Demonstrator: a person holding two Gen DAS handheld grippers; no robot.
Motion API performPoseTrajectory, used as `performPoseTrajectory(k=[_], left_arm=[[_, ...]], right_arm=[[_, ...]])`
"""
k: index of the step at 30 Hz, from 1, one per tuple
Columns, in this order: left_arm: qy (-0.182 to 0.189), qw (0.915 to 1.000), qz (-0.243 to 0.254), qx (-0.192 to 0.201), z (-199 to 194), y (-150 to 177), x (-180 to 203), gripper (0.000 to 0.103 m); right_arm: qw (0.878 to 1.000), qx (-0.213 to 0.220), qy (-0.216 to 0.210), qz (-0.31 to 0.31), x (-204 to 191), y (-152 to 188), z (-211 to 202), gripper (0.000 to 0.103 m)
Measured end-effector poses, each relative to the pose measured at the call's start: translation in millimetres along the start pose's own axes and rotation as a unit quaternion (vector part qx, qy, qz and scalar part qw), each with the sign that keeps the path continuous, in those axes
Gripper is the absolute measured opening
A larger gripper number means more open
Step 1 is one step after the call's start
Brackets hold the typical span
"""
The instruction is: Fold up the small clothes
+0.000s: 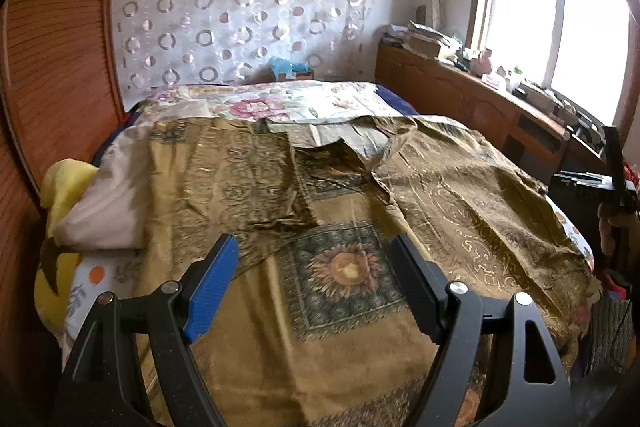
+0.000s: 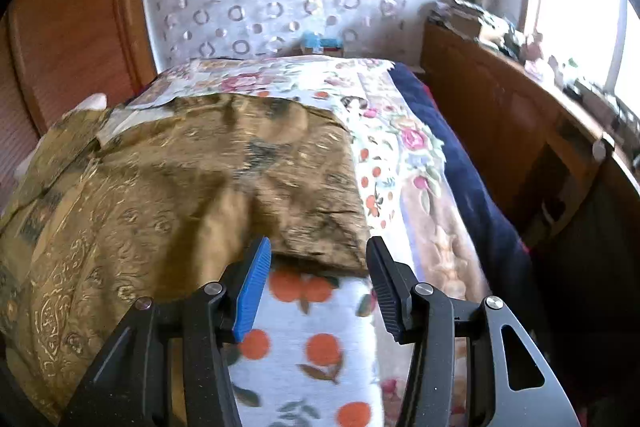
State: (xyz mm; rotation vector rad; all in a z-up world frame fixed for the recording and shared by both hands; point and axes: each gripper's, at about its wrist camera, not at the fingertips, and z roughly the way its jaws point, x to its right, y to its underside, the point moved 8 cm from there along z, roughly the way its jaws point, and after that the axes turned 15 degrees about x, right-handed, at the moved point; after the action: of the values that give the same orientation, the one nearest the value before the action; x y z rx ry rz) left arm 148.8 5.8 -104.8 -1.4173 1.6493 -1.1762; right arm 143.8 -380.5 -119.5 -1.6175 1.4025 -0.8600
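A gold-brown patterned garment (image 1: 344, 211) lies spread across the bed, its left sleeve folded inward and a sunflower square at its middle. My left gripper (image 1: 314, 267) hovers open above the garment's lower middle, nothing between its fingers. In the right wrist view the same garment (image 2: 180, 179) covers the left half of the bed, and its right sleeve end (image 2: 324, 227) lies just beyond my right gripper (image 2: 318, 259). That gripper stands open over the orange-print bedsheet (image 2: 304, 339), with no cloth between its fingers. The right gripper also shows as a dark shape (image 1: 614, 167) at the right edge of the left wrist view.
A floral bedsheet (image 1: 256, 103) covers the bed's far end. A white pillow (image 1: 104, 211) and a yellow plush (image 1: 64, 187) lie at the left edge. A wooden cabinet (image 2: 504, 115) with clutter runs along the right under the window. A wooden wardrobe (image 1: 56, 67) stands at left.
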Motion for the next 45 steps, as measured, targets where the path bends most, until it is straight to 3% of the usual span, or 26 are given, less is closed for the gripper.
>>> performPoseTrajectory(k=[7, 10, 17, 20, 25, 28, 32, 37, 41, 45], left_arm=[[0.011, 0.9985, 0.021, -0.050, 35.4, 14.7, 10.8, 0.079], [0.010, 0.9970, 0.029, -0.071, 48.3, 20.0, 11.3, 0.079], [0.009, 0.9933, 0.031, -0.111, 74.9, 30.4, 9.7, 0.079], [0.004, 0.9921, 0.033, -0.121, 81.1, 34.7, 6.7, 0.079], [0.000, 0.9905, 0.040, -0.131, 86.0, 38.6, 6.4, 0.080], [0.003, 0.9891, 0.055, -0.137, 87.6, 40.5, 11.4, 0.086], [0.007, 0.9888, 0.053, -0.140, 90.6, 40.1, 11.1, 0.091], [0.013, 0.9872, 0.059, -0.148, 93.4, 42.6, 15.8, 0.102], [0.014, 0.9871, 0.059, -0.148, 93.6, 42.5, 16.5, 0.102], [0.014, 0.9870, 0.060, -0.148, 93.7, 42.7, 16.3, 0.102]], right_arm=[[0.999, -0.028, -0.012, 0.041, 14.5, 5.4, 17.5, 0.051], [0.997, -0.045, -0.020, 0.059, 19.5, -14.4, 32.0, 0.051], [0.994, -0.068, -0.039, 0.082, 31.8, -17.1, 57.3, 0.051], [0.994, -0.069, -0.043, 0.078, 33.7, -17.1, 60.3, 0.039], [0.997, -0.057, -0.026, 0.045, 34.1, -21.2, 57.9, 0.011], [0.999, -0.036, -0.023, 0.030, 29.4, -30.3, 54.4, 0.009], [0.999, 0.009, -0.031, 0.014, 11.7, -54.2, 43.1, 0.008], [0.995, 0.050, -0.082, -0.009, -38.1, -80.5, 28.6, 0.008], [0.991, 0.040, -0.127, -0.030, -85.4, -71.1, 28.4, 0.008], [0.988, -0.003, -0.146, -0.049, -115.4, -38.5, 42.6, 0.008]])
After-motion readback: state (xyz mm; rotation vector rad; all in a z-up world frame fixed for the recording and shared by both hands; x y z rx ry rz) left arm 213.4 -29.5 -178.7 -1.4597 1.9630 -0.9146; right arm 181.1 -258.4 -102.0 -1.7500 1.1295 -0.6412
